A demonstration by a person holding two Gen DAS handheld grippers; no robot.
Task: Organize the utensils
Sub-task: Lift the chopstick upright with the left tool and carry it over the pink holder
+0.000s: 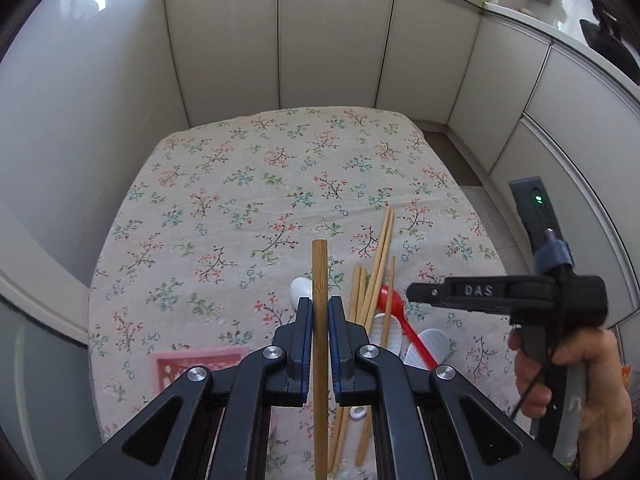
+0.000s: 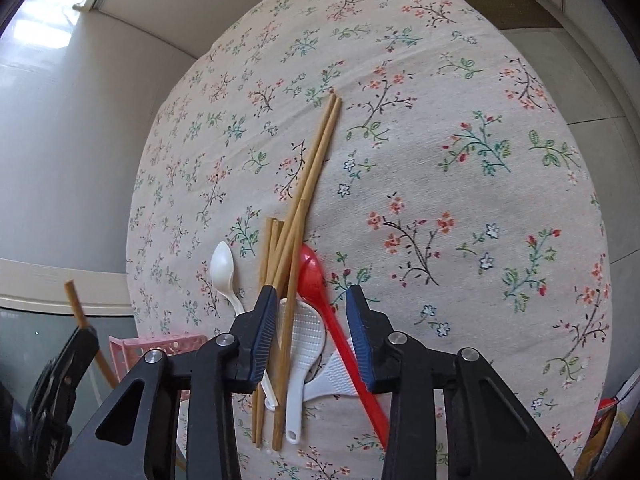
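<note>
My left gripper [image 1: 320, 304] is shut on a brown wooden chopstick [image 1: 320, 264], held clear above the floral tablecloth [image 1: 240, 184]. The same chopstick [image 2: 74, 300] shows at the lower left of the right wrist view. My right gripper [image 2: 312, 296] stands open over a pile: several pale chopsticks [image 2: 316, 160], a red spoon [image 2: 312, 276], a white spoon [image 2: 224, 268] and two white rice paddles [image 2: 306, 336]. Nothing is gripped between its pads. In the left wrist view that right gripper [image 1: 412, 294] comes in from the right, held by a hand [image 1: 576, 372], above the red spoon [image 1: 392, 300].
A pink perforated basket [image 1: 200, 360] sits on the cloth at the near left, and shows beside the left finger as the basket [image 2: 160, 346]. Pale cabinet doors [image 1: 332, 40] surround the table. Tiled floor [image 1: 452, 152] lies past its far right corner.
</note>
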